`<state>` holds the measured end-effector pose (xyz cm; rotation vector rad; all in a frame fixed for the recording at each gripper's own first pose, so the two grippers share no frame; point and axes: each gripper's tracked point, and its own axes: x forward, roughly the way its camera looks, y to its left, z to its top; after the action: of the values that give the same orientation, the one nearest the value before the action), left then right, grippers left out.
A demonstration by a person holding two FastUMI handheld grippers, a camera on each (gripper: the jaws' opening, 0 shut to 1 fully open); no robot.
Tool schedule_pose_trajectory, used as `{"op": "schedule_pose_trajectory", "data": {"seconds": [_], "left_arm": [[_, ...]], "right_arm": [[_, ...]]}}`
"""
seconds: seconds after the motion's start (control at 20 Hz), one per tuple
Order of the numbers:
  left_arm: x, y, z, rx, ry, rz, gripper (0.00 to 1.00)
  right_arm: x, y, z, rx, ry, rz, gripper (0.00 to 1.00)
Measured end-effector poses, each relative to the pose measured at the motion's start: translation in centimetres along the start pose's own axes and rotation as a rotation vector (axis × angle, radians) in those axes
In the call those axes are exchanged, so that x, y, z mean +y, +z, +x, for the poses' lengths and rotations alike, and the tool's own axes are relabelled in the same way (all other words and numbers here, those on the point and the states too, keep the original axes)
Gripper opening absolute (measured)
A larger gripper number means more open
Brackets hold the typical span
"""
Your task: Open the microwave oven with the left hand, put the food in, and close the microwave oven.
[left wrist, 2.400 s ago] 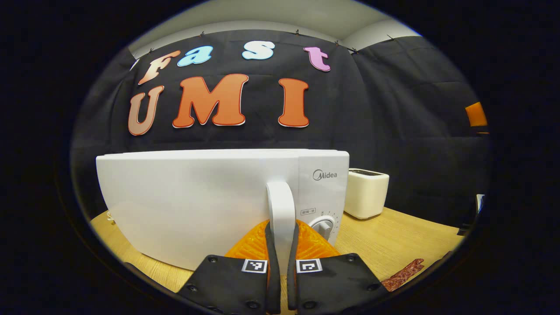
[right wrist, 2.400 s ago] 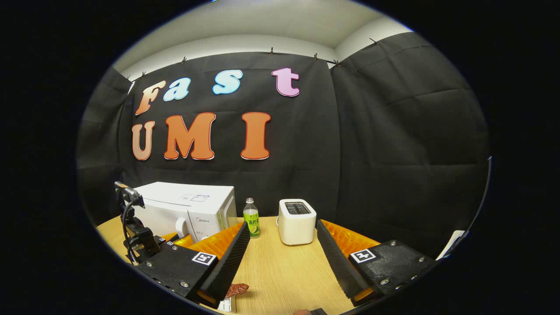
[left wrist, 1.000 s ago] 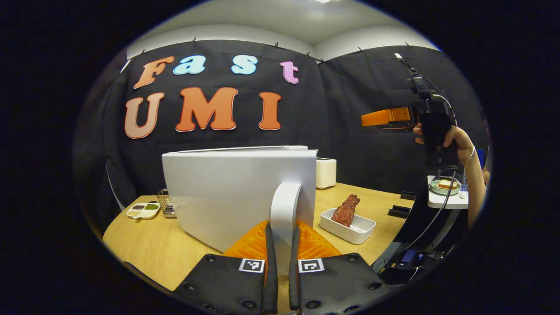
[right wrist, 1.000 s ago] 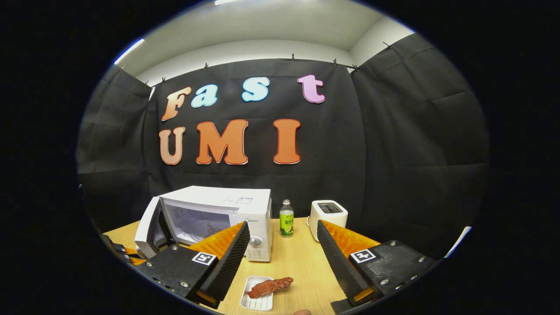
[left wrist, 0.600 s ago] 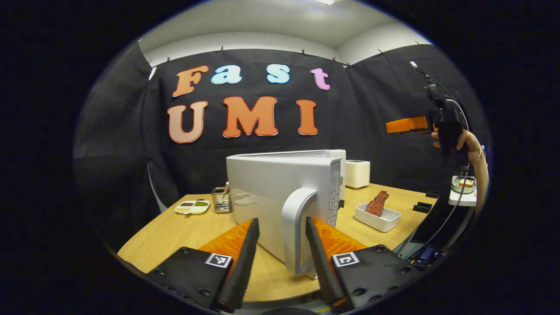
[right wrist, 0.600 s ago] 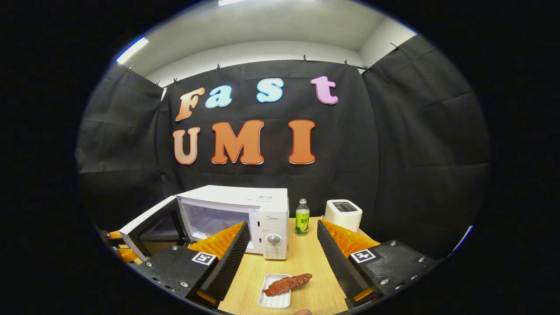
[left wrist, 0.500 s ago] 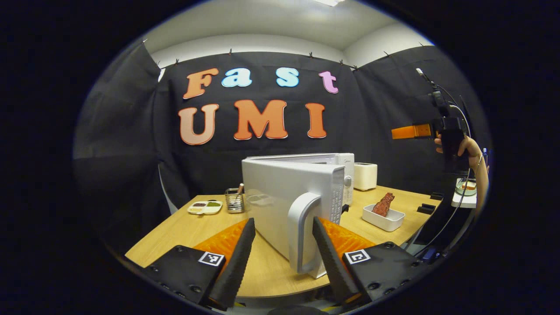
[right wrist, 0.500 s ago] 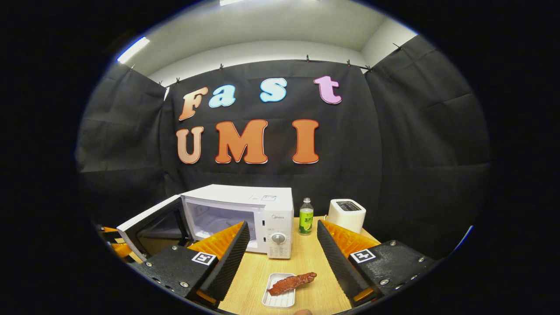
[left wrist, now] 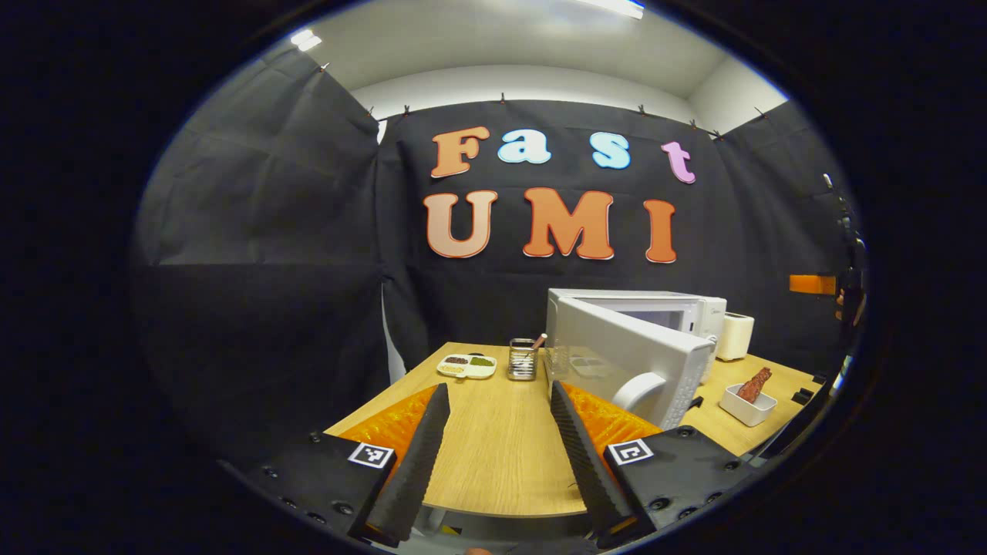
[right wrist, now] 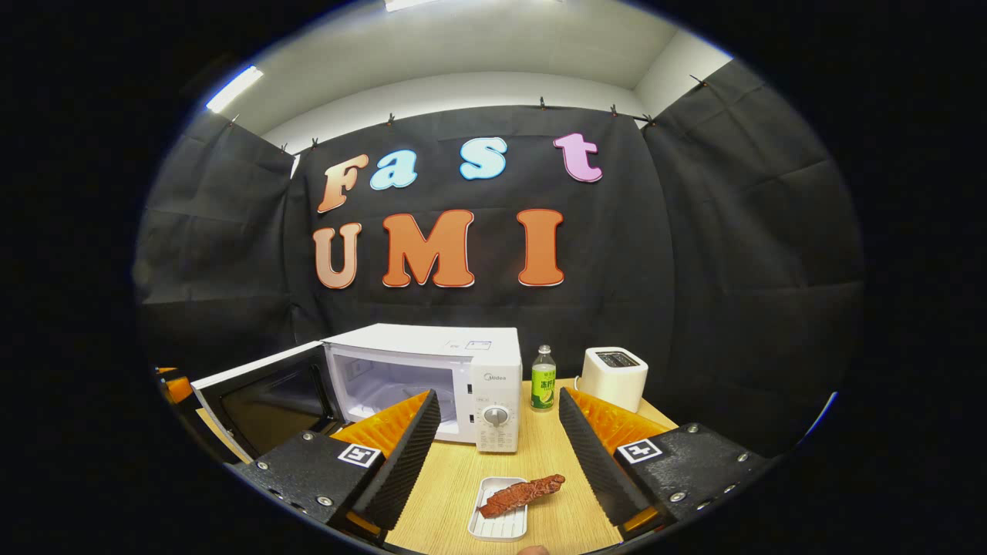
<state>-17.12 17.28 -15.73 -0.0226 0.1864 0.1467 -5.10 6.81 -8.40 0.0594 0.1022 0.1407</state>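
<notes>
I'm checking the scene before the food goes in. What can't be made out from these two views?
- Microwave cavity floor, right gripper view: the right hand-held gripper finger covers its lower part.
- Sauce dish contents, left gripper view: too small.
- Metal rack contents, left gripper view: too small.
- Food tray, right gripper view: near end cut off by the edge.
- Bottle label, right gripper view: too small.

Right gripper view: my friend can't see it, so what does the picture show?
A white microwave stands on a wooden table with its door swung wide open. In front lies a white tray with a piece of meat, between the open gripper's fingers. A bottle and toaster stand behind.
</notes>
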Motion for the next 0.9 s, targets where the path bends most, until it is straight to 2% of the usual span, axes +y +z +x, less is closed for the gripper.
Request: {"op": "schedule_pose_trajectory", "data": {"seconds": [0.05, 0.15, 0.2, 0.3, 0.35, 0.4, 0.5, 0.6, 0.65, 0.75, 0.9], "left_arm": [[1.1, -0.1, 0.7, 0.009, 0.024, -0.002, 0.80], [2.5, 0.4, 1.7, -0.002, 0.055, -0.001, 0.80], [3.2, 0.5, 2.1, -0.006, 0.074, 0.010, 0.83], [3.9, 0.9, 3.0, -0.014, 0.097, 0.027, 0.80], [4.1, 1.0, 3.5, -0.013, 0.098, 0.027, 0.87], [4.2, 0.9, 4.0, -0.012, 0.100, 0.019, 0.87], [4.6, 0.8, 5.0, -0.005, 0.109, 0.007, 0.80], [5.4, 0.8, 5.9, -0.008, 0.139, 0.005, 0.85], [5.5, 0.7, 6.4, -0.006, 0.141, 0.003, 0.83], [5.4, 0.0, 7.2, 0.007, 0.137, -0.002, 0.97], [6.0, -0.6, 8.2, 0.021, 0.136, 0.000, 0.97]], "right_arm": [[-0.6, -0.6, 0.1, 0.008, -0.010, 0.018, 0.96], [-2.3, -1.8, 0.7, 0.026, -0.047, 0.069, 0.96], [-3.1, -2.7, 1.0, 0.038, -0.059, 0.101, 0.96], [-4.2, -4.6, 1.8, 0.070, -0.076, 0.181, 0.96], [-4.8, -5.7, 2.2, 0.088, -0.083, 0.223, 0.95], [-5.3, -7.0, 2.6, 0.112, -0.092, 0.267, 0.95], [-5.9, -9.8, 3.5, 0.163, -0.098, 0.352, 0.94], [-6.0, -12.2, 4.4, 0.211, -0.093, 0.446, 0.95], [-5.9, -13.4, 5.0, 0.235, -0.090, 0.492, 0.95], [-6.5, -15.9, 5.9, 0.274, -0.115, 0.541, 0.95], [-6.8, -18.4, 7.0, 0.312, -0.137, 0.583, 0.93]]}}
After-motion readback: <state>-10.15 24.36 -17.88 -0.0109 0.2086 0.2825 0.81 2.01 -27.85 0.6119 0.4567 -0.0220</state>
